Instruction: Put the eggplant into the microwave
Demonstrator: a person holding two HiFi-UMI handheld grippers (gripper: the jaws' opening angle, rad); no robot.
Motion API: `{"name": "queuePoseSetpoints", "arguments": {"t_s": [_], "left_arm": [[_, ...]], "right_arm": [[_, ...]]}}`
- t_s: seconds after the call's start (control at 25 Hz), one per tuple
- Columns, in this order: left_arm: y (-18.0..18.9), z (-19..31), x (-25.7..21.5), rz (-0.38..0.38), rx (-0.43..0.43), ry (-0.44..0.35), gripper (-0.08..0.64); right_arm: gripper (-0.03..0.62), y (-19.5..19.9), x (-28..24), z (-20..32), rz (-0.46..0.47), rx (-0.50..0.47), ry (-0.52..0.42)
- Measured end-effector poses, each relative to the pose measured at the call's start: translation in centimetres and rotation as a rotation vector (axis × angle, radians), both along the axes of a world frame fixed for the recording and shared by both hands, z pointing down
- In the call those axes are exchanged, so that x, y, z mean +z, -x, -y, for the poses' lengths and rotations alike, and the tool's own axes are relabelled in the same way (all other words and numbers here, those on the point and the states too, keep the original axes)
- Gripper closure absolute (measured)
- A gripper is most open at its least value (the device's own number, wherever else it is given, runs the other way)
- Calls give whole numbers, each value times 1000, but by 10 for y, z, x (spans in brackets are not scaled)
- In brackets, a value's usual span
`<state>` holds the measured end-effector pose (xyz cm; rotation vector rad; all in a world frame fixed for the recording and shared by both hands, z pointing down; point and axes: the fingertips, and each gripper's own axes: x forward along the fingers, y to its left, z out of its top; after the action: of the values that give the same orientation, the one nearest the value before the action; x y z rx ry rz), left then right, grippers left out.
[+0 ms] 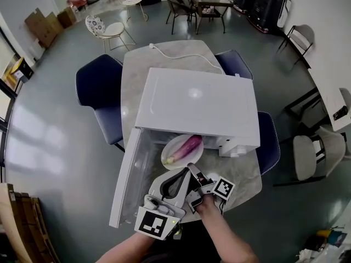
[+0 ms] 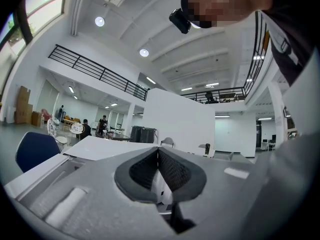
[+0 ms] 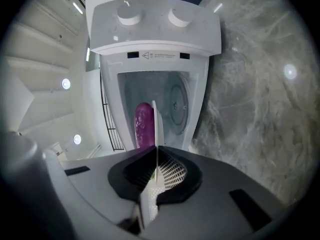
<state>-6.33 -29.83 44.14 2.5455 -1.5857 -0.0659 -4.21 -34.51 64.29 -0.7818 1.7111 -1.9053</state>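
Note:
A purple eggplant [image 1: 186, 145] lies on a white plate [image 1: 169, 159] at the mouth of the white microwave [image 1: 197, 106], whose door [image 1: 127, 179] hangs open to the left. My right gripper [image 1: 193, 171] is shut on the plate's near rim. In the right gripper view the plate [image 3: 154, 119] shows edge-on between the jaws of the right gripper [image 3: 156, 149]. The eggplant [image 3: 144, 124] lies beyond them, in front of the open cavity of the microwave [image 3: 155, 29]. My left gripper [image 1: 176, 175] is beside the right one and shut on nothing. In its own view the left gripper [image 2: 158, 151] points up at the ceiling.
The microwave stands on a grey marble table [image 1: 164, 64], with its power cord [image 1: 181, 53] trailing behind. Dark blue chairs [image 1: 98, 86] [image 1: 236, 63] [image 1: 269, 141] ring the table. The glass turntable [image 3: 176, 101] shows inside the cavity.

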Motion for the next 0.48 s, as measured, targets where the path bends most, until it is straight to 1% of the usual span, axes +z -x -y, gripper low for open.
{"name": "queuePoseSetpoints", "arguments": {"t_s": [0.2, 0.4, 0.48], "left_arm": [[13, 25, 22, 1, -20, -7, 555], [11, 34, 35, -10, -10, 10, 555], [10, 37, 39, -3, -5, 10, 555]], "right_arm": [[578, 9, 22, 23, 3, 56, 14], [578, 10, 38, 47, -2, 117, 28], [578, 10, 45, 56, -8, 142, 39]]}}
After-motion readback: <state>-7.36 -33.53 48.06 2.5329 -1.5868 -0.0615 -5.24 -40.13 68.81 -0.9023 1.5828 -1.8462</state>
